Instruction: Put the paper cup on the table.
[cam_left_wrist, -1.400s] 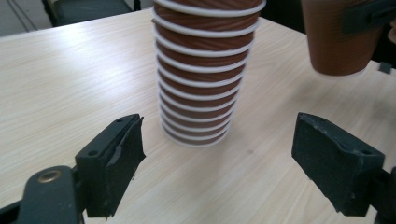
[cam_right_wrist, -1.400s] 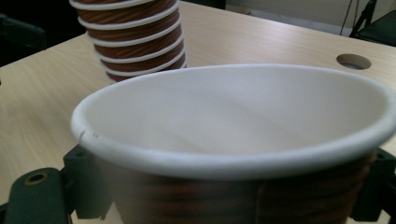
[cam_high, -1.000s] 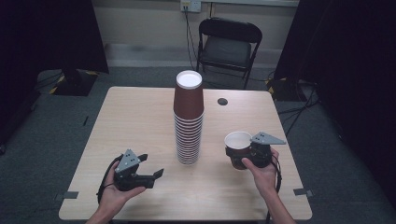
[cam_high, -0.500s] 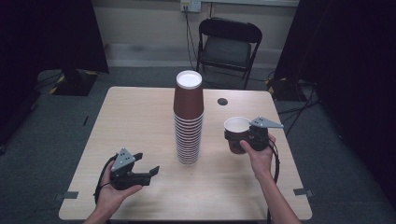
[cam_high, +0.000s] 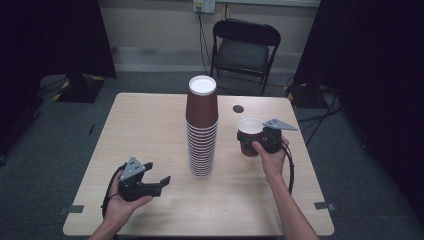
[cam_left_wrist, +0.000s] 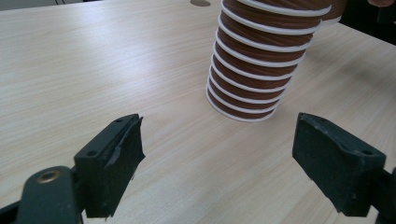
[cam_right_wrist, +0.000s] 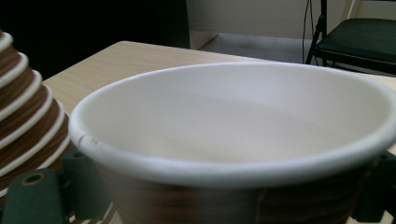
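High view, left to right: left hand-held gripper (cam_high: 159, 181) sits low near the counter (cam_high: 150, 125) front edge, jaws wide apart, nothing in them; it has drifted slightly down and toward the person over the last second. Stack of brown cups (cam_high: 202, 127) stands mid-counter, unchanged. Right hand-held gripper (cam_high: 252, 142) is clamped on a single brown cup (cam_high: 249, 134), which has moved up and away from the person, now lifted beside the stack's upper half. Likely heading for the top of the stack.

Left gripper view shows the stack's base rims (cam_left_wrist: 254, 79) resting on the wood, well ahead of the open jaws. Right gripper view shows the cup's white inside (cam_right_wrist: 243, 116), empty, stack edge (cam_right_wrist: 25, 112) just beside it.
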